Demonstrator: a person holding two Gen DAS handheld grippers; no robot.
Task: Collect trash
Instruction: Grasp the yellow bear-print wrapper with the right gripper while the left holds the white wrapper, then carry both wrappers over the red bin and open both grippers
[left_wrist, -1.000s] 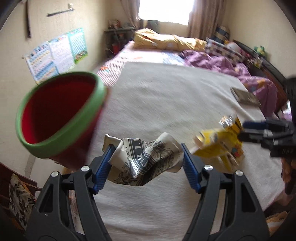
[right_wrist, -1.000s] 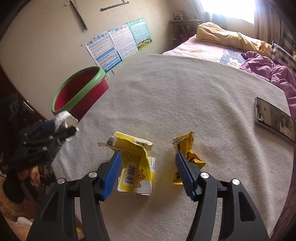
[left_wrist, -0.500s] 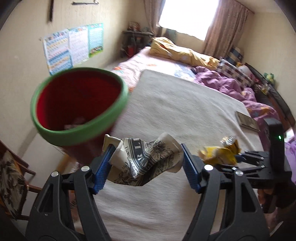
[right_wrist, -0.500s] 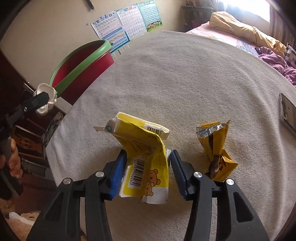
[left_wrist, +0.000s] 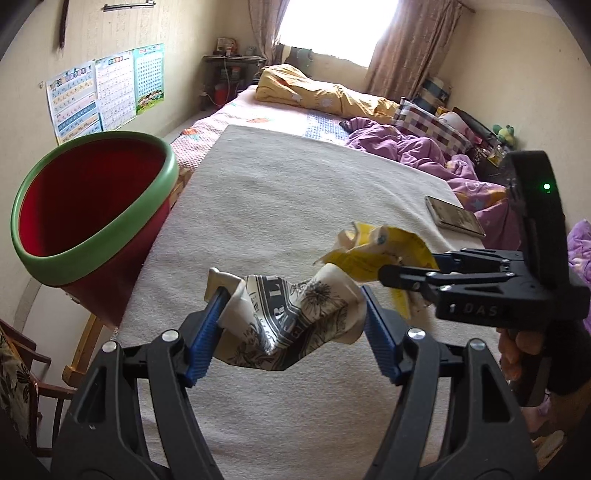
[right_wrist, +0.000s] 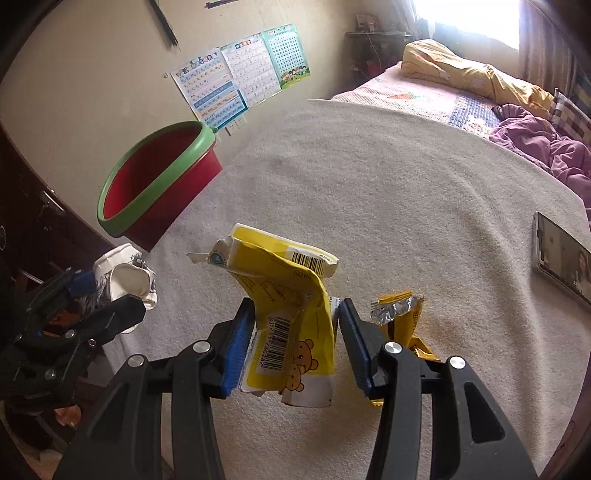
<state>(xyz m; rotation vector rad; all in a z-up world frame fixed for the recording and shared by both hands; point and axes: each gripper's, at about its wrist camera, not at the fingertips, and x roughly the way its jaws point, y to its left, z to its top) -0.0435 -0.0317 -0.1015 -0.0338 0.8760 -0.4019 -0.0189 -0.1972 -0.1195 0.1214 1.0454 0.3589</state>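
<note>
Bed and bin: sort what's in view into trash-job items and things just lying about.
Job:
- crumpled paper cup in left hand-held gripper
- yellow bear wrapper in right hand-held gripper
- yellow foil wrapper on the bed
- red bin

Lying about:
- phone
- purple blanket
- wall posters

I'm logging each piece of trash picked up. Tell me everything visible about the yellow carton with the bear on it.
The crumpled yellow paper carton, printed with cartoon bears and two barcodes, is torn open at its top and flattened. It hangs roughly upright above the cream blanket, pinched at its lower half between the blue pads of the right gripper. Nothing else touches it.
</note>
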